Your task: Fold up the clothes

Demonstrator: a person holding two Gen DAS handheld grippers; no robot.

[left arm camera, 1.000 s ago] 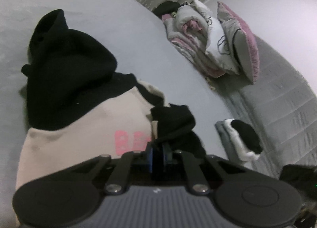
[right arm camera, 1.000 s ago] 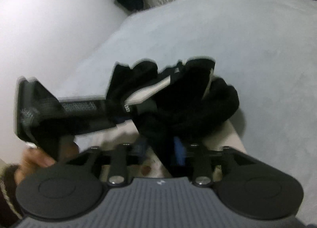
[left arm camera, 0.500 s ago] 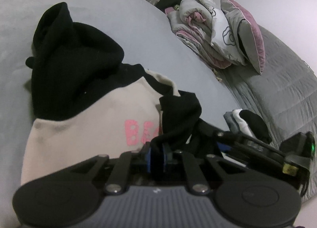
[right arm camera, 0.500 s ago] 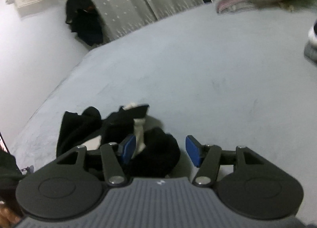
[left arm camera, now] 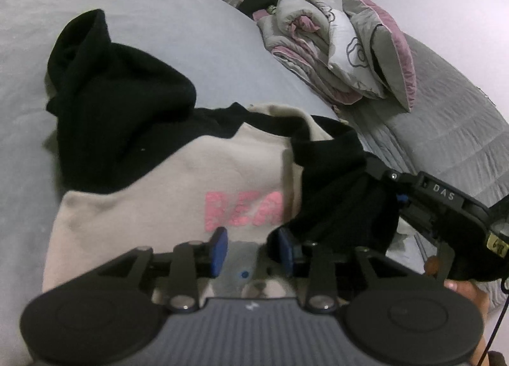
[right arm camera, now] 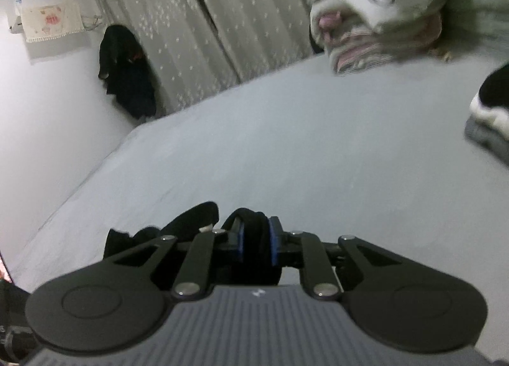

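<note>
Left gripper (left arm camera: 251, 249): blue pads apart, nothing between them, over the beige-and-black fleece sweatshirt with pink lettering (left arm camera: 178, 194) lying on the near grey bed sheet (left arm camera: 159, 9). Right gripper (right arm camera: 254, 243): clamped on a black sleeve fold (right arm camera: 254, 238).

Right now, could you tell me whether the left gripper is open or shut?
Open. In its own view the left gripper shows a clear gap between the blue pads, with the beige sweatshirt visible through it and nothing pinched.
</note>
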